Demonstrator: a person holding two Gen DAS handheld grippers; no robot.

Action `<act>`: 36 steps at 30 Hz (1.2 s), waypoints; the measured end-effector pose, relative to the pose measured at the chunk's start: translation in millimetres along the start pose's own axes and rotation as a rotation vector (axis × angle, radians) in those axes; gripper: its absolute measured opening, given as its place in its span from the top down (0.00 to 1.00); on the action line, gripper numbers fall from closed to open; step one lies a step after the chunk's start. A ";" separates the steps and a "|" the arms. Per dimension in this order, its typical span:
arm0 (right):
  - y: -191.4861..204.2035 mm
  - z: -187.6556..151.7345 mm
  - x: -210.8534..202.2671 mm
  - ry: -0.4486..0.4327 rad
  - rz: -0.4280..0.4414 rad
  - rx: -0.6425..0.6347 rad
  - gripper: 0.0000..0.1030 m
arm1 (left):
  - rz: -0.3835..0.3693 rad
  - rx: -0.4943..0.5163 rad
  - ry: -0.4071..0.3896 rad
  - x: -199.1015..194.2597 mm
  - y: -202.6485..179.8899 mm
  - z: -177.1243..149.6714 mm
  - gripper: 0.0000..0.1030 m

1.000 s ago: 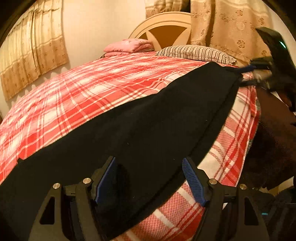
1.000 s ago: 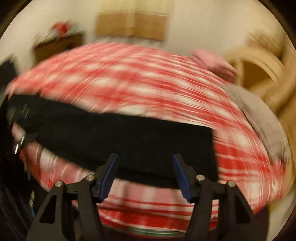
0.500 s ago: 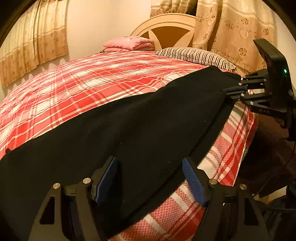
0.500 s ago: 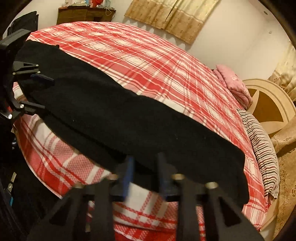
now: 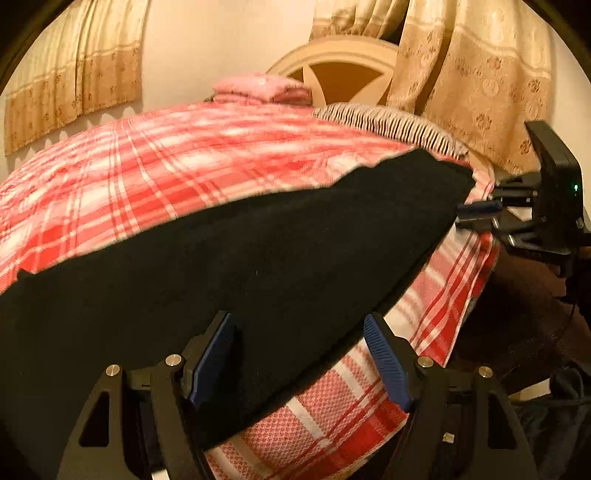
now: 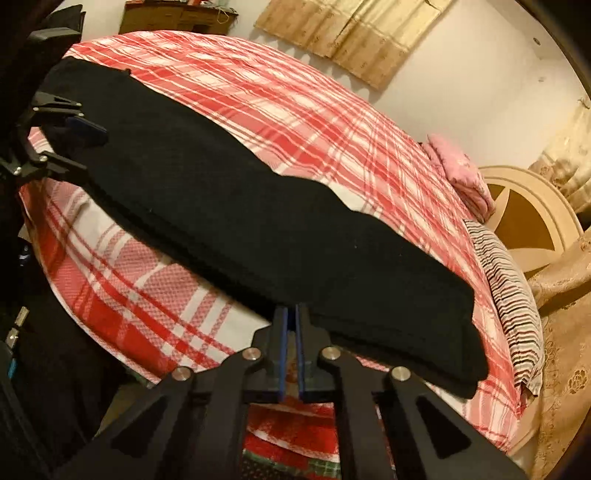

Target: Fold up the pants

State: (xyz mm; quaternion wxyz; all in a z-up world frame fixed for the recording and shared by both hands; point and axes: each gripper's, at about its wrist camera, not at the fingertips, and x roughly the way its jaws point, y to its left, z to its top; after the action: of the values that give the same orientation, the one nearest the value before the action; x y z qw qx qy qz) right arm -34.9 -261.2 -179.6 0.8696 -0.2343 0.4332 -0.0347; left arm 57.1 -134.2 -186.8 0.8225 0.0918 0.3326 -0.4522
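Note:
Black pants (image 5: 258, 258) lie stretched lengthwise along the near side of a red plaid bed (image 5: 166, 166). My left gripper (image 5: 299, 350) is open and straddles the near edge of one end of the pants, pads apart from the cloth. It also shows at the left of the right wrist view, left gripper (image 6: 77, 147). My right gripper (image 6: 291, 314) has its jaws almost together at the near edge of the other end of the pants (image 6: 258, 229); they are opening slightly, with the cloth's edge pinched at their tips. The right gripper (image 5: 476, 212) meets that end of the pants in the left wrist view.
A striped pillow (image 6: 506, 280) and folded pink cloth (image 6: 458, 166) lie at the head of the bed by the cream headboard (image 5: 343, 74). Curtains (image 5: 480, 74) hang behind. A wooden cabinet (image 6: 177, 16) stands beyond the foot. Dark floor drops off beside the bed's near edge.
The right gripper went from wide open to nearly shut on the near edge of the pants and rolled. The left gripper stayed open in place.

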 end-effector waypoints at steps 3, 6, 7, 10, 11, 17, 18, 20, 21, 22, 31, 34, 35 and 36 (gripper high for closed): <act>-15.3 0.2 -13.4 -0.026 0.131 0.091 0.58 | 0.031 -0.006 -0.045 -6.7 4.5 7.1 0.28; -34.4 9.2 -20.1 -0.076 0.149 0.178 0.56 | 0.078 -0.015 -0.038 0.8 14.3 16.2 0.28; -40.3 14.2 -19.1 -0.091 0.149 0.210 0.56 | 0.090 -0.020 -0.037 3.5 17.3 18.6 0.28; -67.8 32.4 -4.1 -0.118 0.191 0.366 0.54 | 0.133 -0.039 -0.013 12.1 28.3 19.9 0.28; -73.9 36.4 4.8 -0.109 0.206 0.408 0.54 | 0.133 -0.043 -0.004 13.9 30.5 18.4 0.28; -111.6 16.7 64.1 0.032 0.163 0.613 0.55 | 0.135 -0.018 0.014 15.9 29.7 -3.0 0.28; -114.5 10.3 60.3 0.008 0.178 0.617 0.55 | 0.136 -0.024 0.009 15.6 30.0 -3.2 0.28; -118.0 3.5 53.7 -0.001 0.176 0.628 0.55 | 0.138 -0.039 0.011 16.1 31.1 -0.5 0.27; -119.4 1.6 50.3 -0.002 0.173 0.637 0.55 | 0.143 -0.049 0.016 16.0 31.4 1.8 0.27; -121.0 0.6 48.4 -0.001 0.170 0.645 0.55 | 0.152 -0.053 0.021 15.6 30.9 3.2 0.27; -98.6 26.8 29.2 -0.071 0.122 0.612 0.31 | 0.264 -0.093 0.001 1.9 37.7 6.7 0.21; -70.7 48.4 33.4 -0.088 0.171 0.542 0.30 | 0.291 -0.114 0.016 3.9 44.1 4.3 0.21; -63.4 52.7 35.7 -0.089 0.181 0.526 0.30 | 0.298 -0.123 0.022 4.3 47.1 3.0 0.21; -54.9 57.6 39.8 -0.087 0.194 0.512 0.30 | 0.301 -0.130 0.024 4.2 49.2 2.0 0.21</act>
State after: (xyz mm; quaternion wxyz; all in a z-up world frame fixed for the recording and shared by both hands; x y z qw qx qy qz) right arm 42.0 -298.6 -155.3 0.9176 0.0343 0.3928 -0.0492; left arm 99.1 -109.7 -195.3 0.8810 0.0926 0.3536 -0.3004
